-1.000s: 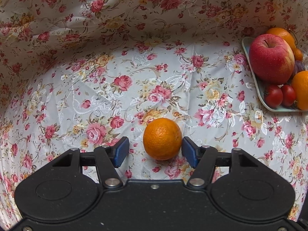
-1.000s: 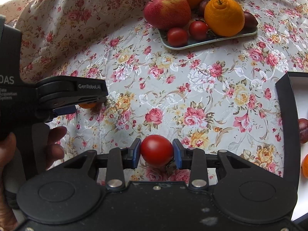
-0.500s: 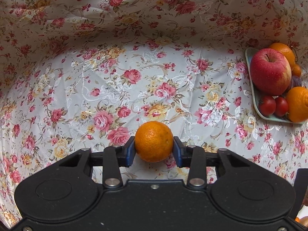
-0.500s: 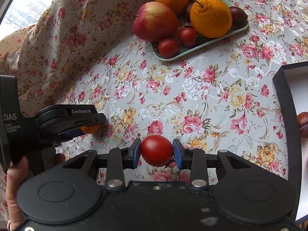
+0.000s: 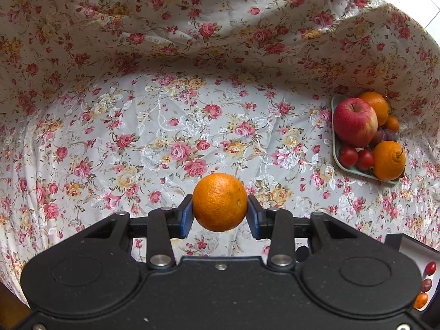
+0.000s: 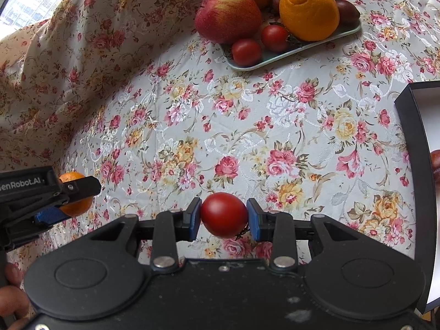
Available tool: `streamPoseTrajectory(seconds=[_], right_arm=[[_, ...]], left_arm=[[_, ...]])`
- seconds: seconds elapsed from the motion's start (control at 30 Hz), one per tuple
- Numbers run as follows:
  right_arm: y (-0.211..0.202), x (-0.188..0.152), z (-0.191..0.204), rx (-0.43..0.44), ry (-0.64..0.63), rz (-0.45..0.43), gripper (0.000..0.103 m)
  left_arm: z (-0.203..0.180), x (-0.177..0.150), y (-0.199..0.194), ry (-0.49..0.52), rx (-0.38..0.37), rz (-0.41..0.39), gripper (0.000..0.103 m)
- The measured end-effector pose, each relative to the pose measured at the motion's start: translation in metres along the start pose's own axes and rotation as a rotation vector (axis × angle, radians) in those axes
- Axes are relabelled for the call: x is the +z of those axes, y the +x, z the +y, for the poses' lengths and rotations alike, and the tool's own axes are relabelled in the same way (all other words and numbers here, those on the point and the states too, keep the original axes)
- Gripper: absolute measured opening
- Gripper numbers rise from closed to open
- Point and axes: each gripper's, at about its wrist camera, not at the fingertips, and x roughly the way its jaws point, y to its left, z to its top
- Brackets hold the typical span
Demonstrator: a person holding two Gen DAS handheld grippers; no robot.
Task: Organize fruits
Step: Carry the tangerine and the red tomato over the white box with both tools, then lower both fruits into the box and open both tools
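My left gripper (image 5: pixel 220 214) is shut on a small orange (image 5: pixel 220 202), which hangs above the floral cloth. From the right wrist view the same orange (image 6: pixel 78 206) shows at the left edge between the left gripper's fingers. My right gripper (image 6: pixel 223 217) is shut on a red tomato (image 6: pixel 223 214), also off the cloth. A pale green tray (image 6: pixel 291 53) at the back holds an apple (image 6: pixel 228 13), oranges, two small tomatoes and dark plums. The tray (image 5: pixel 338 162) lies at the right in the left wrist view.
A black box with a white inside (image 6: pixel 412 126) stands at the right edge, some fruit inside partly seen. Its corner (image 5: pixel 420 258) shows low right with small fruits in it. The flowered cloth rises in folds behind and left. A hand (image 6: pixel 11 297) grips the left tool.
The left gripper closed on the orange and lifted it off the cloth; the view now sits higher. The right gripper kept the tomato and stayed nearly in place, turning slightly.
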Motion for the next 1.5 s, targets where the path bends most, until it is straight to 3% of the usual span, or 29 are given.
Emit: streamPoseTrajectory(seconds=[0.23,0.47,1.03,1.5], right_arm=[[-0.016,0.004,-0.007,-0.025,-0.023,-0.042,0.037],[-0.046,0.016,-0.041,-0.089,0.016,-0.136,0.037],[-0.138,0.034,-0.194,-0.249,0.179,-0.319,0.037],[-0.185,0.018,-0.298,-0.333,0.29,-0.369,0.037]], left_arm=[[-0.022,-0.021,-0.012,0.035,0.004,-0.019,0.048],[-0.074,-0.032,-0.008,0.135,-0.04,0.0,0.048],[-0.241,-0.08,-0.022,0.411,-0.211,0.013,0.048],[-0.333,-0.136,-0.008,0.586,-0.191,0.032,0.048]])
